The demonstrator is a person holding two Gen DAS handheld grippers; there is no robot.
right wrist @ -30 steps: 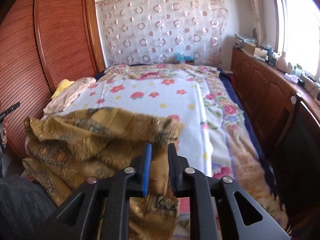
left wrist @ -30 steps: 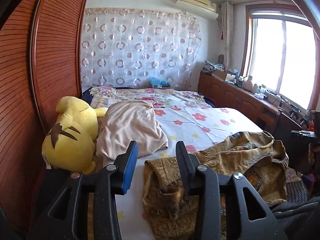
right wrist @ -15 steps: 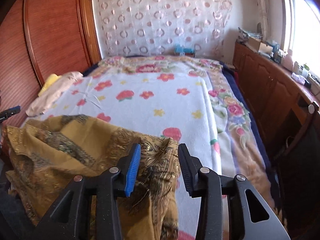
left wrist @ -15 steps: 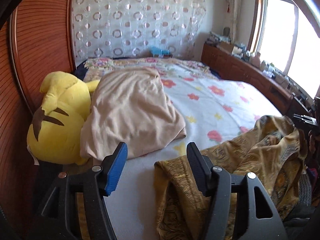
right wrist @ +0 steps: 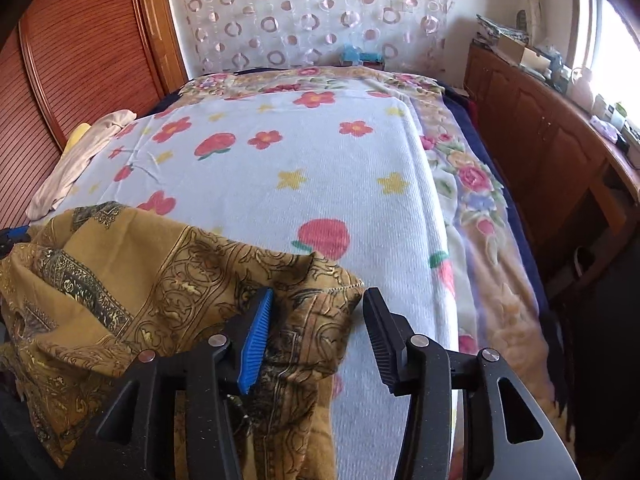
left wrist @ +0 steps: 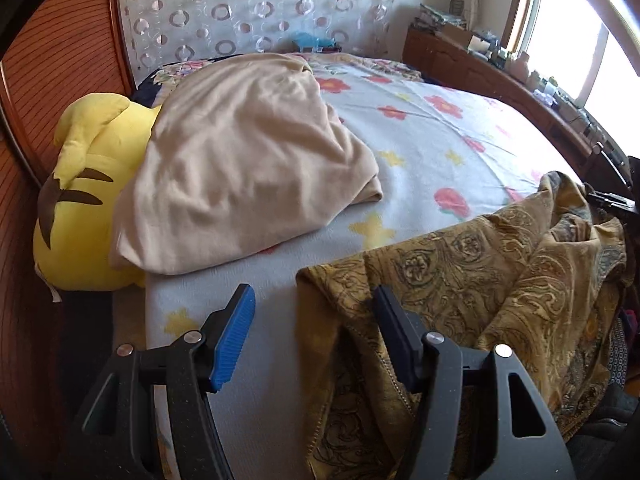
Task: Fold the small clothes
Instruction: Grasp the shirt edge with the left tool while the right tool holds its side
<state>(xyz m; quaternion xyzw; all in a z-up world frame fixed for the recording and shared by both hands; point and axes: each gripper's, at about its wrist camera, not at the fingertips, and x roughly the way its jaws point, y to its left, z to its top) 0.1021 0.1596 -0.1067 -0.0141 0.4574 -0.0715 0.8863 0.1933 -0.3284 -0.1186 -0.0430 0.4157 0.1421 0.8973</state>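
Note:
A gold paisley garment (left wrist: 480, 280) lies crumpled along the near edge of the bed; it also shows in the right wrist view (right wrist: 132, 280). My left gripper (left wrist: 312, 312) is open, low over the bed, with the garment's left corner between its jaws. My right gripper (right wrist: 318, 312) is open over the garment's right corner, which lies between its jaws. A beige garment (left wrist: 248, 168) lies in a heap at the bed's left side.
The bed has a white flowered blanket (right wrist: 320, 168). A yellow plush toy (left wrist: 80, 200) sits at the left by the wooden wardrobe (right wrist: 80, 52). A wooden cabinet (right wrist: 540, 120) with clutter runs along the right under the window.
Both grippers opened wider and let go of the gold garment, which now rests on the bed. Both moved lower and closer to the bed.

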